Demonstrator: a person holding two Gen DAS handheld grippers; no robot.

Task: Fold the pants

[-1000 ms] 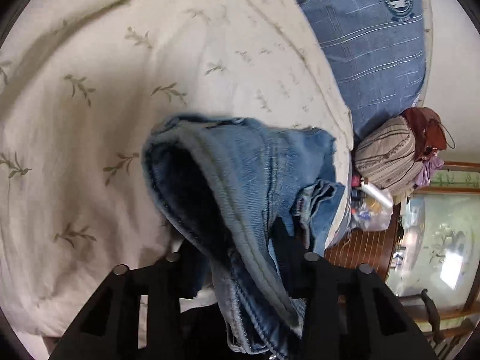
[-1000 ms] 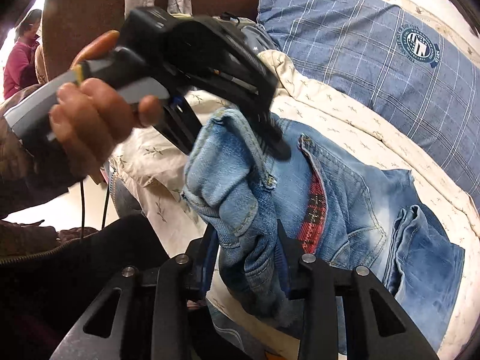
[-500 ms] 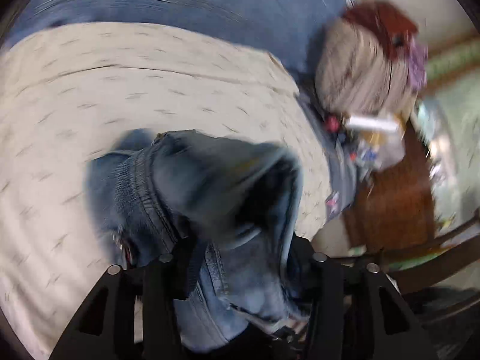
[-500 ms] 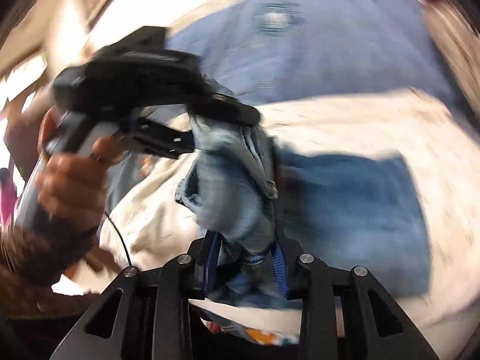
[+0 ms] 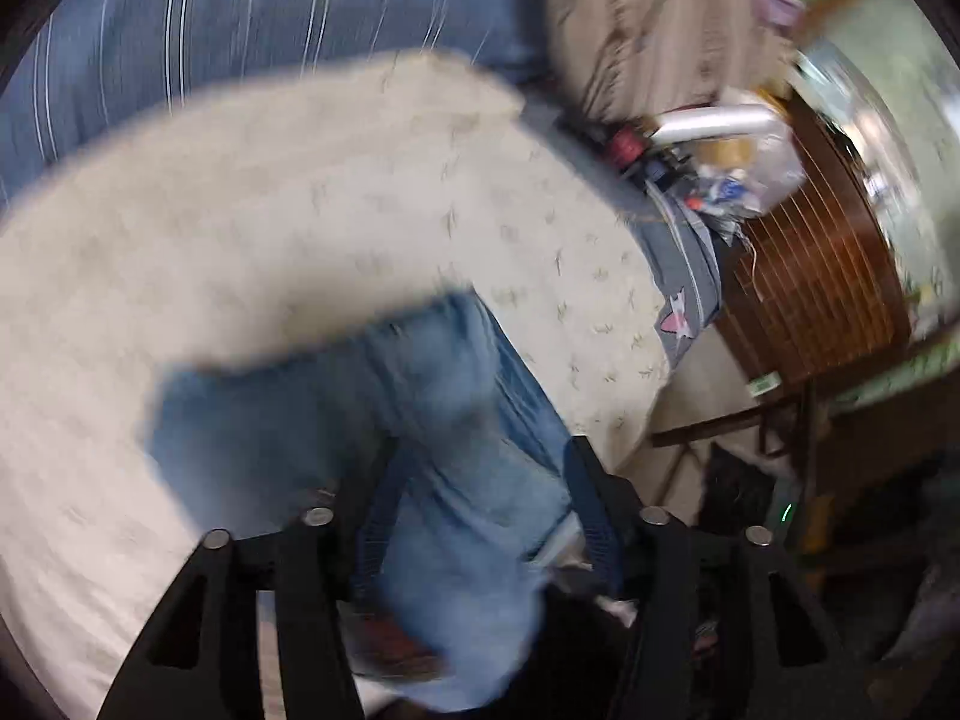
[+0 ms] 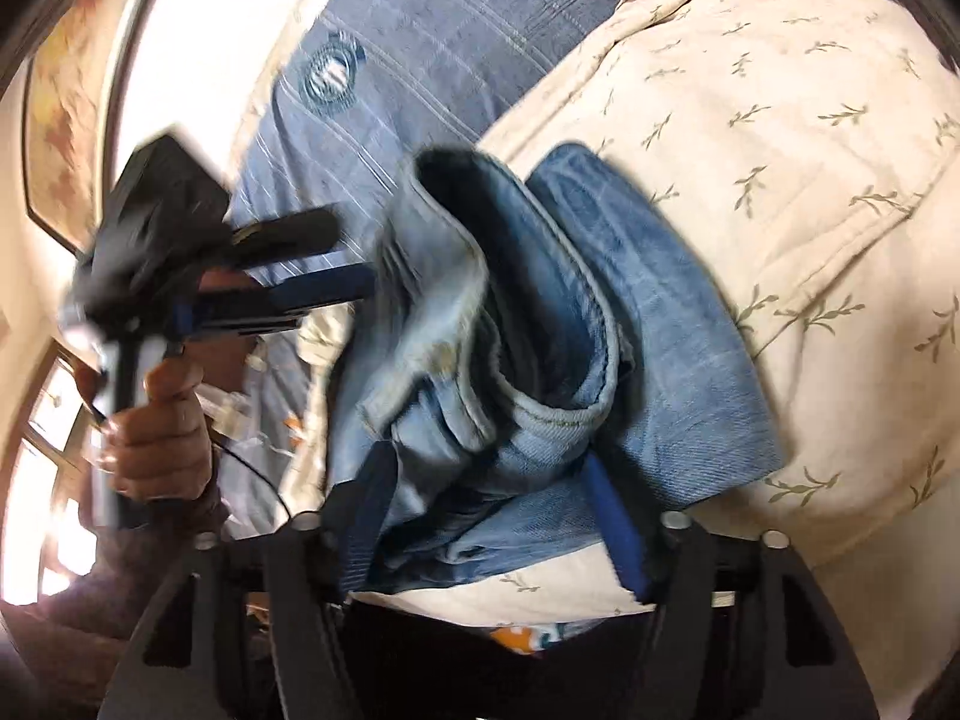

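Observation:
Light-blue jeans (image 6: 540, 330) lie folded in a thick bundle on the cream leaf-print quilt (image 6: 780, 150). My right gripper (image 6: 486, 498) straddles the near end of the bundle. Its jaws are opening, and the denim sits loosely between the blue pads. In the blurred left wrist view the jeans (image 5: 420, 420) run between the fingers of my left gripper (image 5: 486, 498), whose jaws are also opening. The right wrist view shows the left gripper (image 6: 351, 252) from the side. A hand (image 6: 156, 438) holds it, and its spread fingertips are at the folded edge.
A blue plaid pillow (image 6: 450, 30) lies beyond the quilt (image 5: 300, 210). At the bed's edge are a striped bag (image 5: 648, 18), a plastic bag of clutter (image 5: 738, 162) and a wooden nightstand (image 5: 810, 270), with floor below.
Both pairs of jaws have spread from a tight pinch on the denim. Both views have rolled and swung across the bed, and the jeans now lie doubled over on the quilt.

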